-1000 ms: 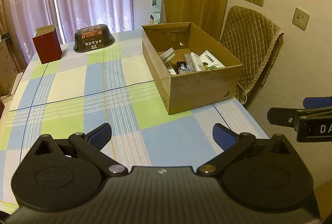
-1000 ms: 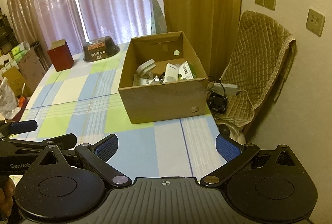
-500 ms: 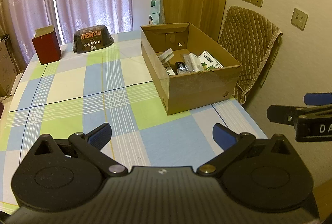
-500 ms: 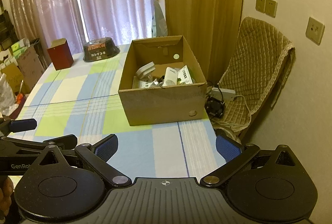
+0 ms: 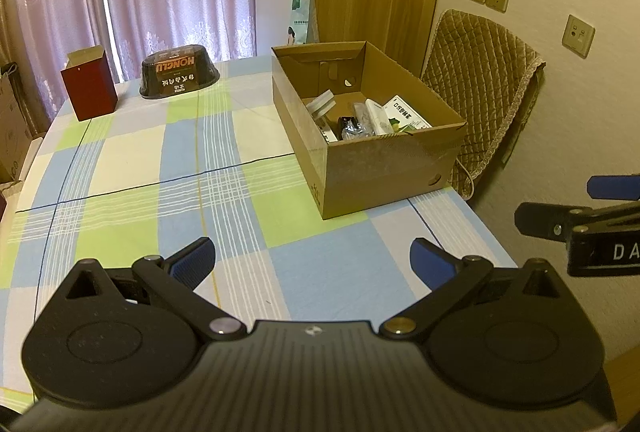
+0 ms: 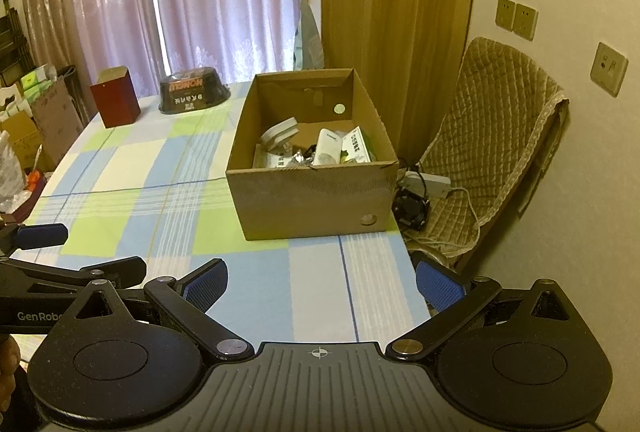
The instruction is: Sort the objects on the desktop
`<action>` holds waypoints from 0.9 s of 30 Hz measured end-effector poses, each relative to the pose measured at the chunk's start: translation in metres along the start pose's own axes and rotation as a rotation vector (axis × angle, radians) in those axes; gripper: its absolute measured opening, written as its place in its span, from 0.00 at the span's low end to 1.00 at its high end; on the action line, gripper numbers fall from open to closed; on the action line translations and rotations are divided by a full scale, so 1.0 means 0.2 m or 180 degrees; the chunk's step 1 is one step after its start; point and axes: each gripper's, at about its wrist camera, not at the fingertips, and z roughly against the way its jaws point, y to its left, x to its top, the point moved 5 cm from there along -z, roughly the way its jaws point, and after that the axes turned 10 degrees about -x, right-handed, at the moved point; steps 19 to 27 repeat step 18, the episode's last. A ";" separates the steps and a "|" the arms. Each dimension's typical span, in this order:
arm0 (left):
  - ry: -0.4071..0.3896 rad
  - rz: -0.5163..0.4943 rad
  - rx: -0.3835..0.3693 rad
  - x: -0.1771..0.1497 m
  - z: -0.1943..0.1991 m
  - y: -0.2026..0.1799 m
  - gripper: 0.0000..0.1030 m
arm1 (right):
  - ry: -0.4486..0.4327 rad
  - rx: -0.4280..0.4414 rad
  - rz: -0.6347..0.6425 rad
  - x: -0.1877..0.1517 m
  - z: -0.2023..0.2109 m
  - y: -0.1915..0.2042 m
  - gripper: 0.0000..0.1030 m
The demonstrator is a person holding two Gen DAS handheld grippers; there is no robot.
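**Both grippers empty above near table edge; sorted items lie in cardboard box**

Left gripper (image 5: 312,264): fingers spread wide apart, nothing between the blue pads (image 5: 194,260). It hangs over the checked tablecloth (image 5: 132,168) at the near end of the table.

Right gripper (image 6: 322,282): fingers likewise spread wide, holding nothing. It sits just beside the left unit, over the table's near right corner.

Cardboard box (image 6: 316,198): open-topped, standing on the right side of the table, well apart from both grippers. Inside lie several small items, including a white bottle (image 6: 330,152), a green-and-white carton (image 5: 406,114) and a dark packet (image 5: 350,126); the rest are too cluttered to identify.

Far end of table: a red box (image 5: 90,88), upright with its top open, and beside it a black bowl-shaped container (image 5: 180,76), inverted.

A quilted chair (image 6: 500,148) stands to the right of the table.
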 end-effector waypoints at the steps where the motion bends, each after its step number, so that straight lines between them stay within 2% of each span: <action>1: 0.0000 0.0001 0.0001 0.00 0.00 0.00 0.99 | 0.0002 0.0001 -0.0001 0.00 0.00 0.00 1.00; 27: -0.0046 -0.0017 -0.0008 -0.01 0.00 0.01 0.99 | 0.0039 0.0027 -0.0002 -0.01 -0.01 0.01 1.00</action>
